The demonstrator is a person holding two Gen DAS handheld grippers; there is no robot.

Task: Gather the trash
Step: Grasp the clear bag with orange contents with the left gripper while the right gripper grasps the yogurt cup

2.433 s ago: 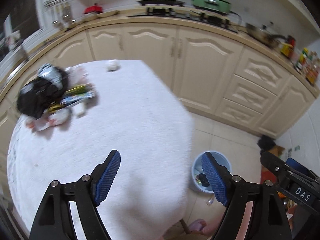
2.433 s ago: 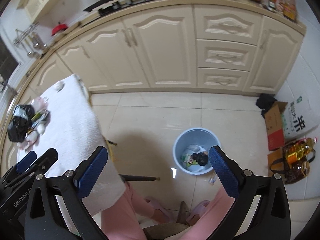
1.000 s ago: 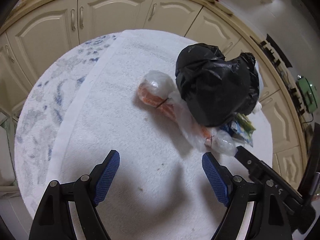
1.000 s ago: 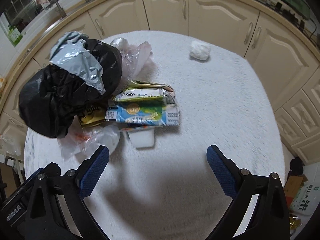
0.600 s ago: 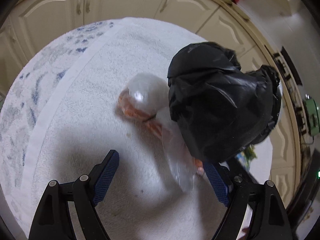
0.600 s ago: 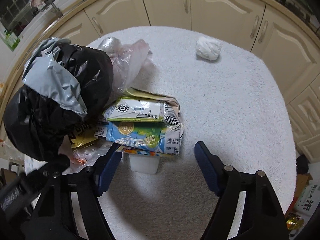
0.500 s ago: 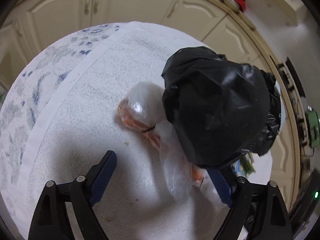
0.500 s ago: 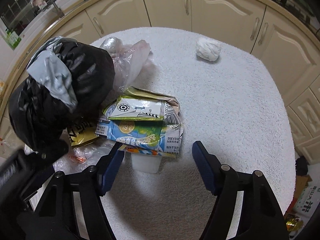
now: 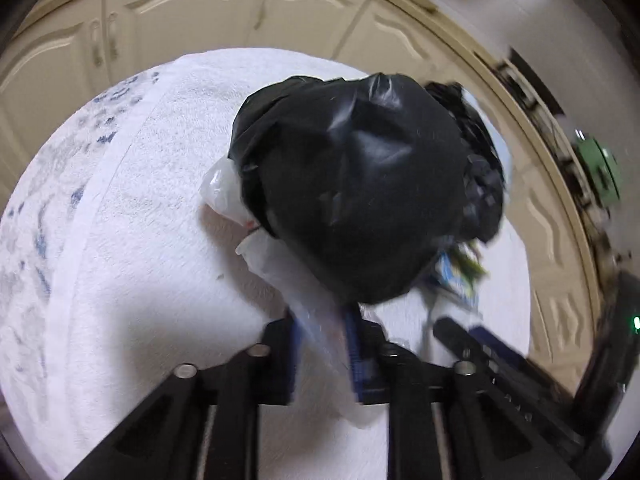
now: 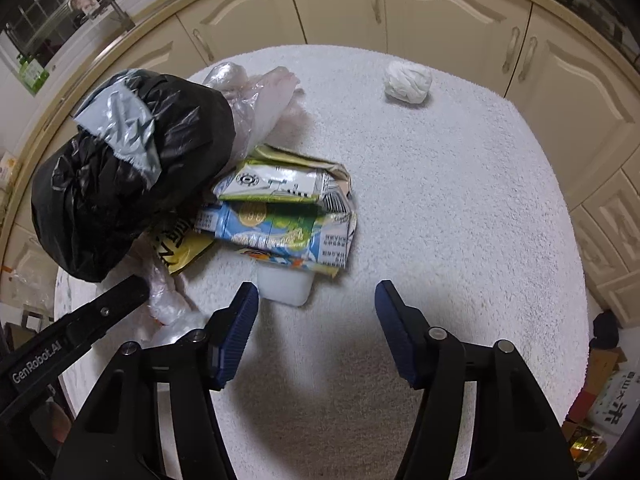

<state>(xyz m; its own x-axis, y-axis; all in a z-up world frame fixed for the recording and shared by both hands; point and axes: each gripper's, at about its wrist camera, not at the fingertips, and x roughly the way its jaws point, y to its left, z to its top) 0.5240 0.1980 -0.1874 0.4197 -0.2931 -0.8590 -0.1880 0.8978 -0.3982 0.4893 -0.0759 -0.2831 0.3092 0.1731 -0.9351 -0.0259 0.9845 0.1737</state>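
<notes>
Nearest in the left wrist view, the left gripper (image 9: 322,344) is seen clenched on a strip of clear plastic bag (image 9: 316,320), the film pinched between its blue pads. The clear bag is trapped under a bulging black trash bag (image 9: 352,184), which fills the middle of that view and rests on a table covered with a white towel (image 9: 132,280).

In the right wrist view, the right gripper (image 10: 314,322) is held above the towel with its jaws partly apart; they have just been closing, and nothing is seen between them. Just beyond its left finger a small white plastic tub (image 10: 285,286) is tucked under a stack of flattened drink cartons (image 10: 284,220). A yellow wrapper (image 10: 182,246) lies to the left of the cartons, partly beneath the black bag. Farther off, toward the right, a crumpled white tissue ball (image 10: 408,80) sits alone on the towel, with cream cabinet doors (image 10: 440,8) beyond the table.

The step in hand is judged to be lifting the clear bag free. A slow, steady pull toward the near edge would be advised, since thin film may tear or slip and the black bag could be dragged or toppled. The cartons are best gripped across their near edge before being lifted.
</notes>
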